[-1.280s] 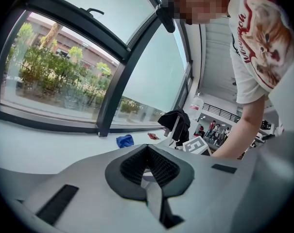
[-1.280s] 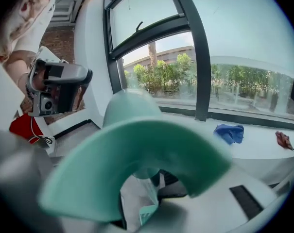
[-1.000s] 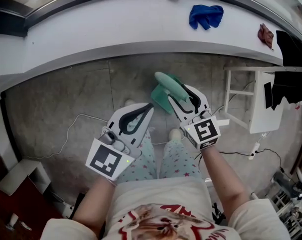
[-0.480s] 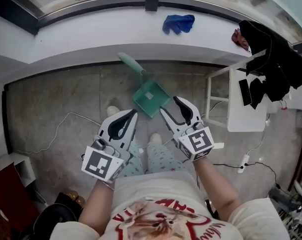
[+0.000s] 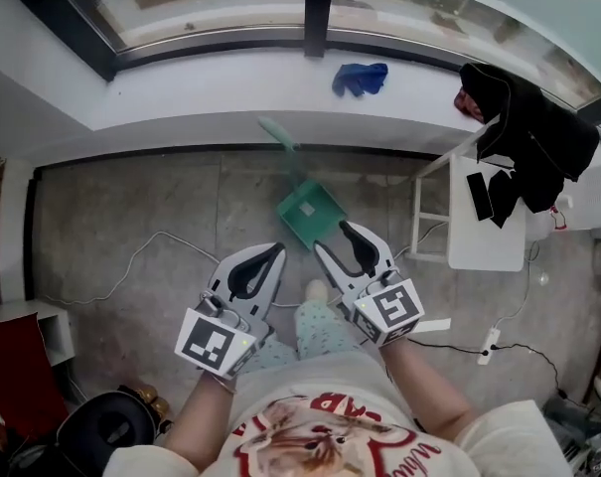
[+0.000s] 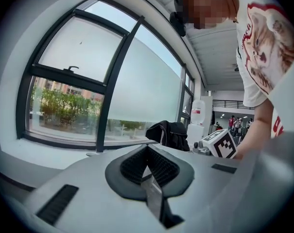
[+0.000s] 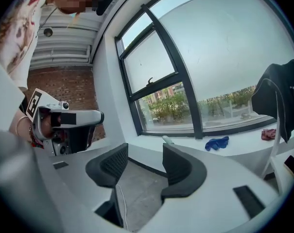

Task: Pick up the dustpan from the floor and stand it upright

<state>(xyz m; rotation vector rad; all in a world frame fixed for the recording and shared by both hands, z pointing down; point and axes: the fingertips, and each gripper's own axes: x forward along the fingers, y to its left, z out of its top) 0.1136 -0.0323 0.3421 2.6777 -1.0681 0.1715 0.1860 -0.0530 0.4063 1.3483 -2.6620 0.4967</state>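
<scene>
The green dustpan (image 5: 307, 214) stands upright on the grey floor, its handle (image 5: 278, 135) leaning against the wall under the window sill. My right gripper (image 5: 333, 238) hangs in front of it and apart from it. Its jaws have just been opening and stand open, with nothing between them. In the right gripper view only the handle's tip (image 7: 168, 140) shows, past that gripper (image 7: 144, 164). My left gripper (image 5: 278, 250) is to the left, also clear of the pan. Its pads (image 6: 147, 166) meet, shut on nothing.
A blue cloth (image 5: 360, 78) lies on the white sill. A white stand (image 5: 484, 229) draped with black clothing (image 5: 526, 132) is at the right. A white cable (image 5: 131, 266) runs over the floor at left, and a power strip (image 5: 491, 342) lies at right.
The right gripper was at the dustpan's handle; it has let go. Both grippers have drawn back and up. The dustpan now stands alone against the wall.
</scene>
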